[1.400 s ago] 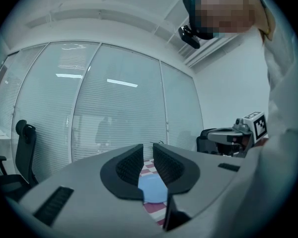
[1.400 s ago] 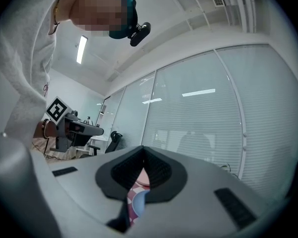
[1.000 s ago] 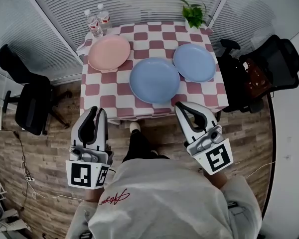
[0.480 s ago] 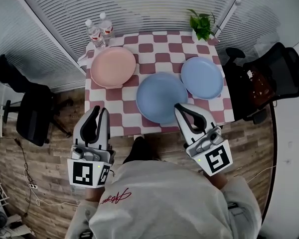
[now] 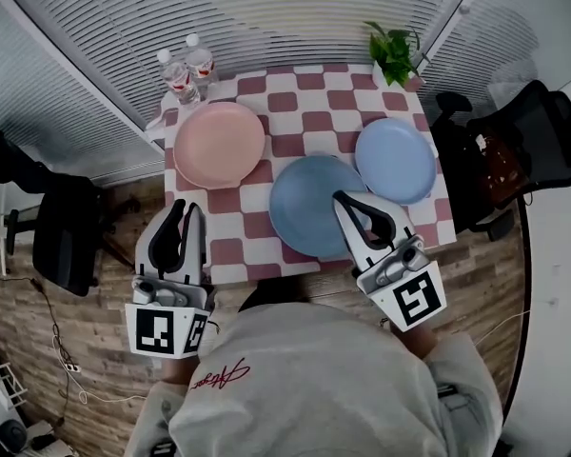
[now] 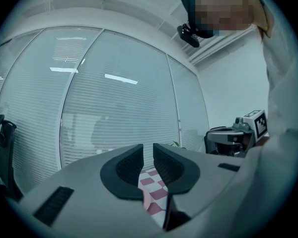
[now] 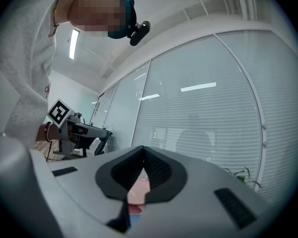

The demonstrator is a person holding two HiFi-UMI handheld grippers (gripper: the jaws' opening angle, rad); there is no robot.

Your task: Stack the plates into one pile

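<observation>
Three plates lying apart, unstacked, on checkered table (image 5: 305, 112): pink plate (image 5: 219, 145) far left, big blue plate (image 5: 319, 206) near centre, smaller blue plate (image 5: 395, 160) right. Holding left gripper (image 5: 184, 209) at near left edge, jaws slightly apart, empty. Holding right gripper (image 5: 347, 201) over big blue plate's near part, jaws together, empty.

No text is proving readable: red script (image 5: 217, 377) on the sweatshirt (image 5: 333, 369) and labels on the bottles (image 5: 174, 72) behind the pink plate (image 5: 219, 144) are showing illegibly.
</observation>
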